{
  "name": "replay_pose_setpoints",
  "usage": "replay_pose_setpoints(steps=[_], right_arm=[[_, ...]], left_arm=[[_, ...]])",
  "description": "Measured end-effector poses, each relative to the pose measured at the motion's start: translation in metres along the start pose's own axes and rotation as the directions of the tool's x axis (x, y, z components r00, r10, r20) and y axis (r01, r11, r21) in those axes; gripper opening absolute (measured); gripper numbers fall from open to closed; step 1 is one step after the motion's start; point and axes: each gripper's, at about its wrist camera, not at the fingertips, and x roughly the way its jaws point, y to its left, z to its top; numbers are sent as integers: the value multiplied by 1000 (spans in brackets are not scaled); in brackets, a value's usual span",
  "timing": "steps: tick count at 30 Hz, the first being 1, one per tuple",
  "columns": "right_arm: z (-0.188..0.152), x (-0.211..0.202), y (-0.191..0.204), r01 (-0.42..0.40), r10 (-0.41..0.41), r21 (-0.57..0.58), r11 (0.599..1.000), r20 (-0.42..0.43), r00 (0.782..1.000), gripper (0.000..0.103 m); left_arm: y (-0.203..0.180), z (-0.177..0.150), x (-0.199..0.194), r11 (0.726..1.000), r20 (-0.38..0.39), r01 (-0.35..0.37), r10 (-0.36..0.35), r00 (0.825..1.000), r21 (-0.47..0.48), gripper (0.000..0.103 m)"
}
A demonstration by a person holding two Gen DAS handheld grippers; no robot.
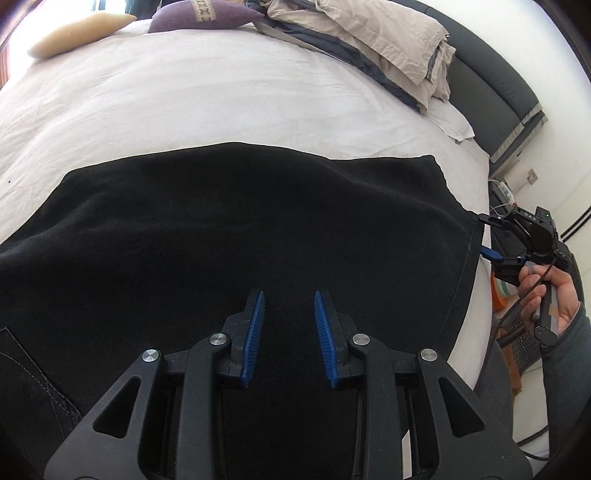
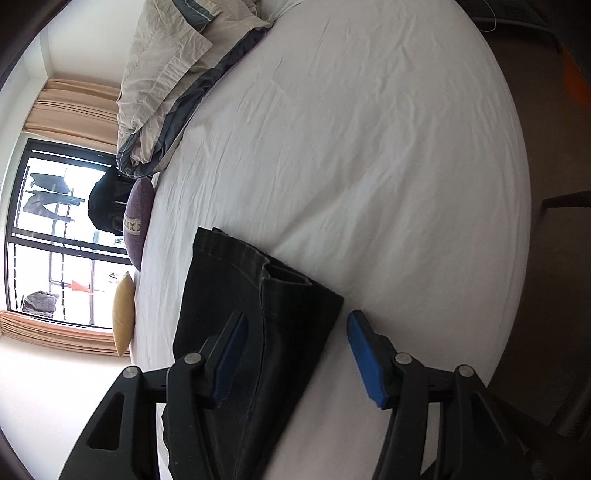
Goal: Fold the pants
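The black pants (image 1: 240,229) lie spread flat on the white bed sheet (image 1: 207,99). My left gripper (image 1: 289,295) hovers over the middle of the dark cloth with its blue pads apart, holding nothing. In the right wrist view the pants' leg end (image 2: 255,306) with its stitched hem lies between and below the jaws of my right gripper (image 2: 297,317), which is wide open. The right gripper (image 1: 489,236) also shows in the left wrist view at the pants' right edge, held by a hand.
A crumpled beige and grey duvet (image 1: 373,48) lies at the head of the bed by the dark headboard (image 1: 491,92). A purple cushion (image 1: 203,14) and a yellow cushion (image 1: 77,33) sit at the far side. A window (image 2: 55,240) is beyond the bed.
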Motion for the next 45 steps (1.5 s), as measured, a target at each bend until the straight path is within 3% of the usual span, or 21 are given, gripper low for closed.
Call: replay_pose_setpoints(steps=[10, 14, 17, 20, 23, 28, 33, 35, 36, 37, 39, 40, 41, 42, 43, 45], right_arm=[[-4, 17, -11, -136, 136, 97, 986, 10, 991, 42], [-1, 22, -11, -144, 144, 89, 986, 11, 990, 34], [3, 28, -11, -152, 152, 96, 984, 9, 988, 23], [4, 31, -10, -153, 152, 88, 984, 8, 988, 16], [2, 29, -6, -146, 145, 57, 988, 19, 989, 13], [-2, 20, 12, -113, 114, -20, 993, 60, 992, 12], [-23, 5, 72, -48, 72, -245, 968, 90, 993, 12], [-49, 3, 115, -33, 70, -415, 909, 74, 995, 12], [-70, 4, 141, -36, 71, -525, 850, 46, 996, 12], [-98, 7, 167, -48, 66, -646, 762, 3, 998, 12], [-169, 13, 208, -95, 35, -854, 512, -90, 995, 12], [-202, 16, 218, -119, 8, -911, 395, -126, 992, 12], [-231, 21, 222, -139, -22, -941, 310, -153, 988, 12], [-252, 27, 222, -152, -49, -954, 257, -170, 984, 12], [-267, 33, 220, -163, -67, -958, 235, -183, 981, 11], [-283, 45, 214, -168, -96, -956, 240, -195, 976, 12]], left_arm=[[7, 6, 17, 998, -44, 22, -24, 999, -54, 27], [-2, 11, 12, 999, -47, 18, -21, 999, -45, 27], [-6, 10, 18, 1000, -56, 3, -4, 998, -17, 27], [2, 6, 24, 999, -42, 32, -33, 999, -29, 27], [10, 1, 26, 996, -24, 68, -69, 997, -65, 27], [0, 2, 30, 999, -25, 27, -28, 999, -38, 27], [10, 2, 29, 994, -20, 64, -66, 998, -90, 27], [14, 0, 28, 991, -16, 78, -80, 997, -108, 27], [16, 0, 27, 990, -13, 85, -87, 996, -117, 27], [18, -1, 27, 987, -8, 96, -98, 995, -130, 27], [26, -1, 24, 973, 9, 139, -139, 990, -185, 27], [31, -2, 21, 960, 23, 168, -168, 986, -225, 27], [37, -3, 17, 944, 43, 192, -187, 981, -269, 27], [43, -6, 12, 930, 62, 204, -194, 979, -305, 27], [49, -9, 6, 917, 83, 220, -204, 975, -331, 27], [61, -16, -7, 881, 128, 267, -235, 964, -390, 27]])
